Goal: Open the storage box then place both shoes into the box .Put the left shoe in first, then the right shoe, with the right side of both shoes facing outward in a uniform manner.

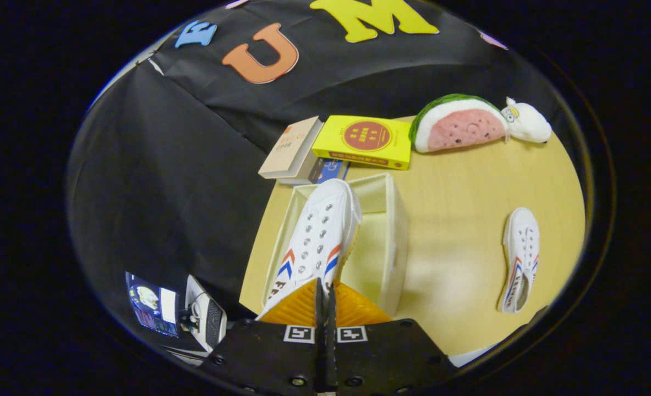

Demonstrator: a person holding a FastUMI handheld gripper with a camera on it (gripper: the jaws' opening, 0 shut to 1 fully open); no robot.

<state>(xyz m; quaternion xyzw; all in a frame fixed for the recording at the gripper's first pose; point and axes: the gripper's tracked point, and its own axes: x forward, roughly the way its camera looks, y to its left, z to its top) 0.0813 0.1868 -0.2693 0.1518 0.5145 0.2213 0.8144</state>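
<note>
Pinching white shoe (317,236) over open box (394,242), gripper (325,300), second shoe (520,256) aside, books (366,140) beyond.

No legible text made out. Round red emblem seen on yellow book (365,141) at upper centre, characters too small to read. Faint print on tan book (291,147) beside it, unreadable. Square black-and-white coded markers fixed on gripper (325,297), lower centre; fingers closed together.

canvas shoe (317,236), cloth box (394,242)
</note>
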